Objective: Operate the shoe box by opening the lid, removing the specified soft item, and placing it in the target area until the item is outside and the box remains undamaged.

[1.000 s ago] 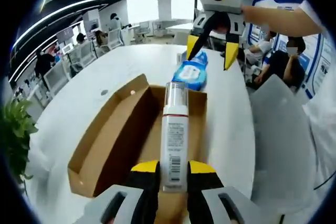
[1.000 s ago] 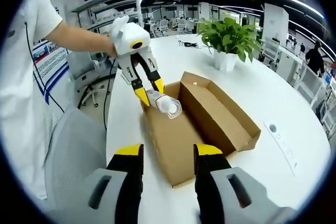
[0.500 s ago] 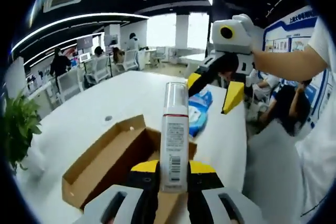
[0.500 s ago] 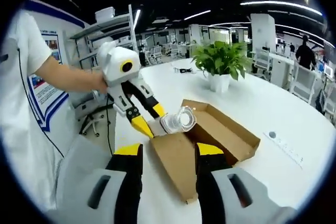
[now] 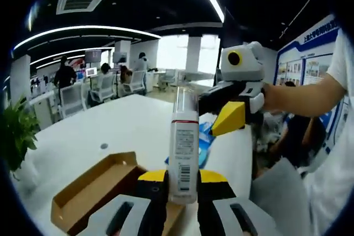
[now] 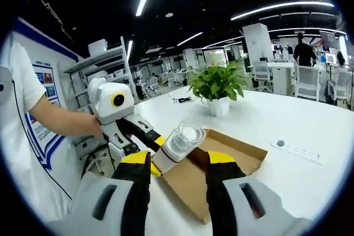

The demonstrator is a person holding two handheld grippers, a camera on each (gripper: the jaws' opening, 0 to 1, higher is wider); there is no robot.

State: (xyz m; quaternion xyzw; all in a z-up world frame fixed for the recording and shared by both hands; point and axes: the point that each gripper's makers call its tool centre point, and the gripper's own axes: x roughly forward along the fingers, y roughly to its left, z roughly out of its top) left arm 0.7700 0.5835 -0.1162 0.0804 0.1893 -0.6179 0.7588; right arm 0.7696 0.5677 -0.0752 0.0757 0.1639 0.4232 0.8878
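My left gripper (image 5: 182, 176) is shut on a white pump bottle (image 5: 183, 136) with a clear cap, held upright above the table. The open brown shoe box (image 5: 91, 192) lies below it to the left, flaps spread. Just behind the bottle, a blue soft pack (image 5: 206, 139) lies on the table. The right gripper (image 5: 221, 115) hovers over that pack, held by a person's hand. In the right gripper view my right gripper (image 6: 178, 158) stands open, and beyond it the left gripper (image 6: 157, 147) holds the bottle (image 6: 182, 139) over the box (image 6: 232, 156).
A potted green plant (image 6: 217, 84) and a power strip (image 6: 296, 150) sit on the white table (image 6: 287, 120) past the box. A grey office chair (image 5: 282, 192) stands by the table's edge. People sit at desks far behind.
My left gripper has lifted the bottle up and away from the box, and both views now sit lower against the table. The right gripper stays open near the blue pack.
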